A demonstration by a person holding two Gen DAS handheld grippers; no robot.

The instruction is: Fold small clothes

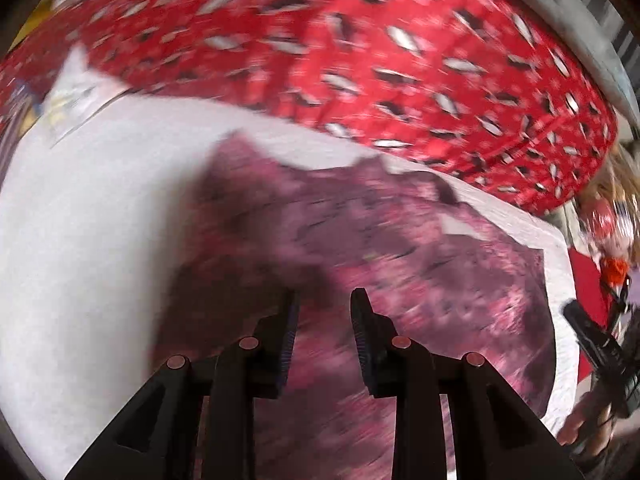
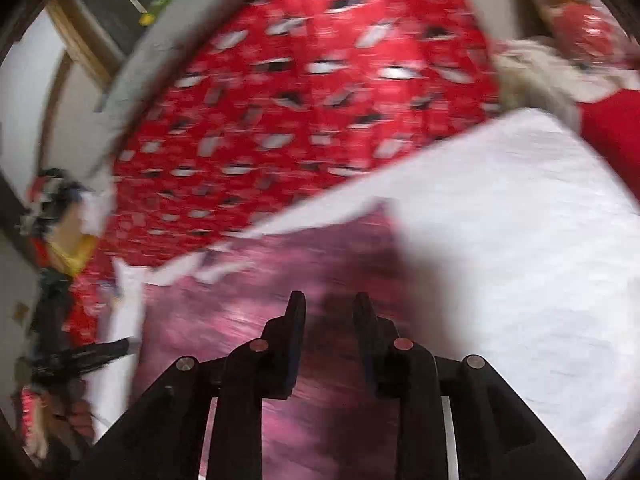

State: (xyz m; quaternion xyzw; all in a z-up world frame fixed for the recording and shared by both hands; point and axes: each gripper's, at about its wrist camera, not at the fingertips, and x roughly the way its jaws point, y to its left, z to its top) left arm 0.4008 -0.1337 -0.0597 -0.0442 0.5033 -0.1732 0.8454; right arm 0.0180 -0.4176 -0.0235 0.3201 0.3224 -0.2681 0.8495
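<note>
Pink garment [image 1: 420,280] lay spread on the white sheet [image 1: 100,240], near the red patterned cover [image 1: 360,60]. You had the left gripper [image 1: 324,300] and right gripper [image 2: 329,304] over it, jaws apart, gripping nothing. Blur hid any creases; folding looked barely started.

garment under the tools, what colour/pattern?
Mottled pink-maroon garment, lying on a white sheet. The left wrist view shows it best, though blurred.
</note>
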